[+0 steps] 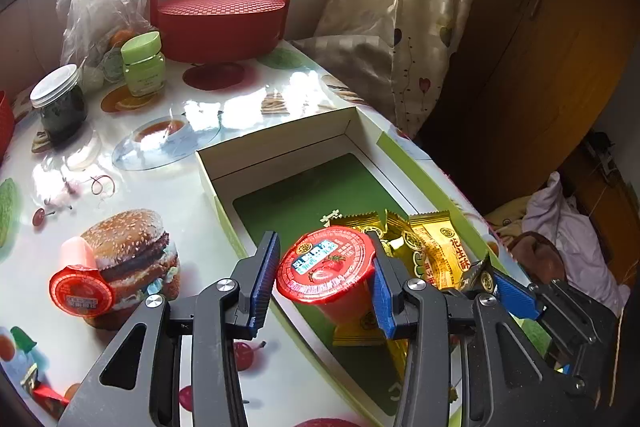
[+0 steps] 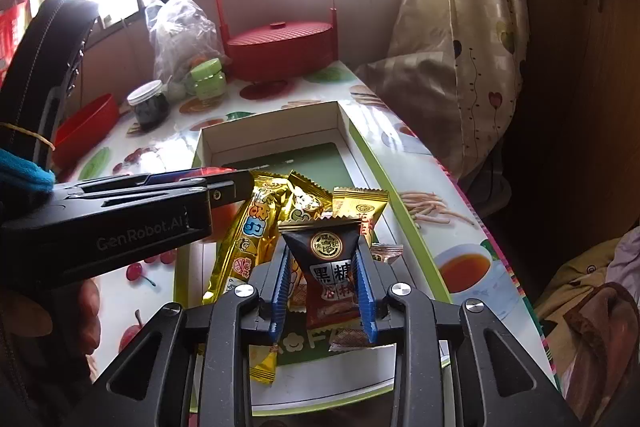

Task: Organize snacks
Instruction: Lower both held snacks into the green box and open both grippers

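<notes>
1. Jelly cup (image 1: 326, 269) hangs over the box (image 1: 280, 147), near end, between the left gripper (image 1: 324, 277) jaws; one pad looks clear, so it could slip.
2. Right gripper (image 2: 324, 283) jaws stand loose around a dark packet (image 2: 330, 267); it may snag and miss the gold packets (image 2: 280, 211).

Both wrist cameras look steeply down along their fingers, close over the open box (image 1: 280, 143) (image 2: 272, 131), facing the window at twelve o'clock.
</notes>
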